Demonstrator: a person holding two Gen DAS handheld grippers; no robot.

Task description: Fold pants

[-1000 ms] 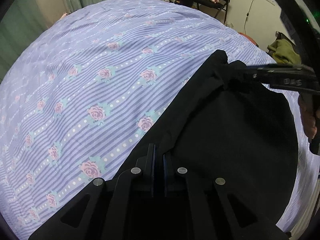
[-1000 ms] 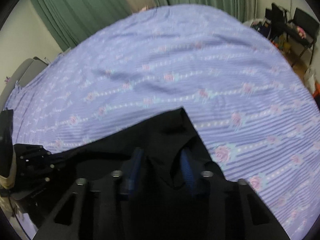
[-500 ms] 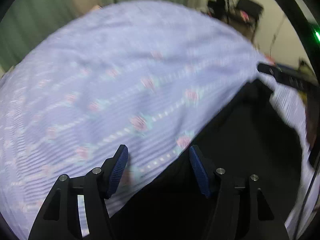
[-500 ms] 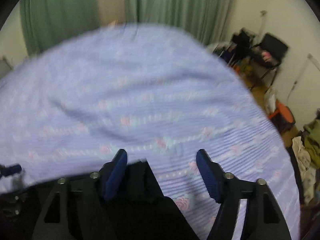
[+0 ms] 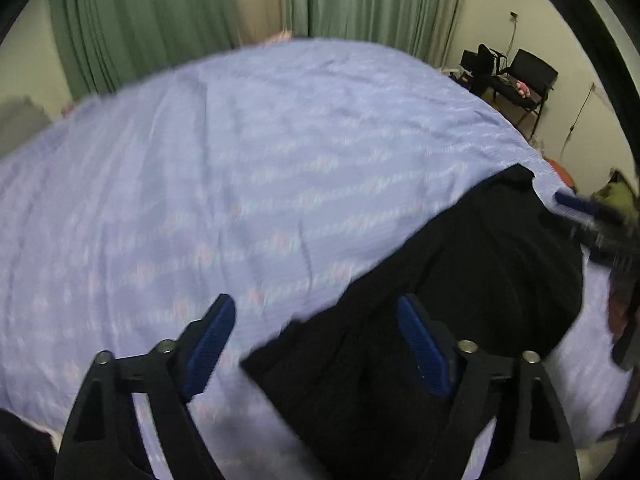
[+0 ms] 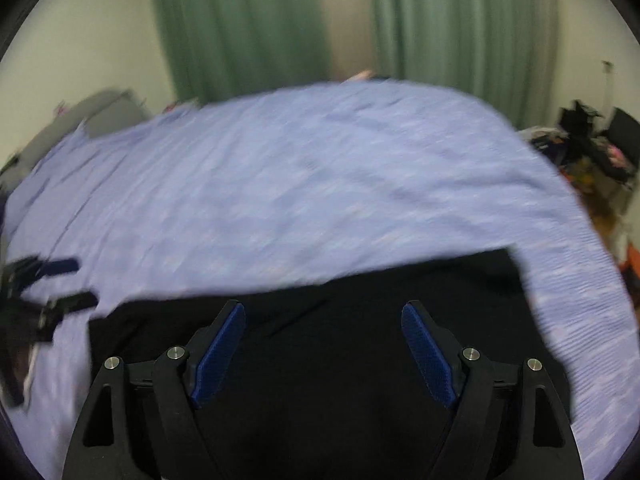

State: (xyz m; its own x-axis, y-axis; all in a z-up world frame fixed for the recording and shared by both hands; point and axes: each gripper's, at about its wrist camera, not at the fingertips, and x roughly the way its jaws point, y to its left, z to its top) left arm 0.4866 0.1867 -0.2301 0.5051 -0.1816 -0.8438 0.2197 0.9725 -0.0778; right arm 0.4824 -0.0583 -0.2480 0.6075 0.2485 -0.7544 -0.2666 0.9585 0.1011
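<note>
Pants (image 5: 472, 280), black soft cloth in a flat folded slab, lie on the lilac striped bedsheet (image 5: 240, 160); left gripper (image 5: 316, 344) and right gripper (image 6: 322, 350) tilt downward above them, jaws opening, gripping nothing

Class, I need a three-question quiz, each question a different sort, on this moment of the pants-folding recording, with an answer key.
1. True or false: the black pants lie on a lilac bedspread.
2. Multiple choice: between the pads of the right gripper there is A) a pinched fold of cloth, B) nothing gripped, with the pants lying beneath, C) a hanger.
3. Fill in: the curtains behind the bed are ____.

Key: 1 true. 2 B: the pads stand apart and press on nothing, and the jaws are opening; the left gripper is likewise free of the cloth. 3 green.
</note>
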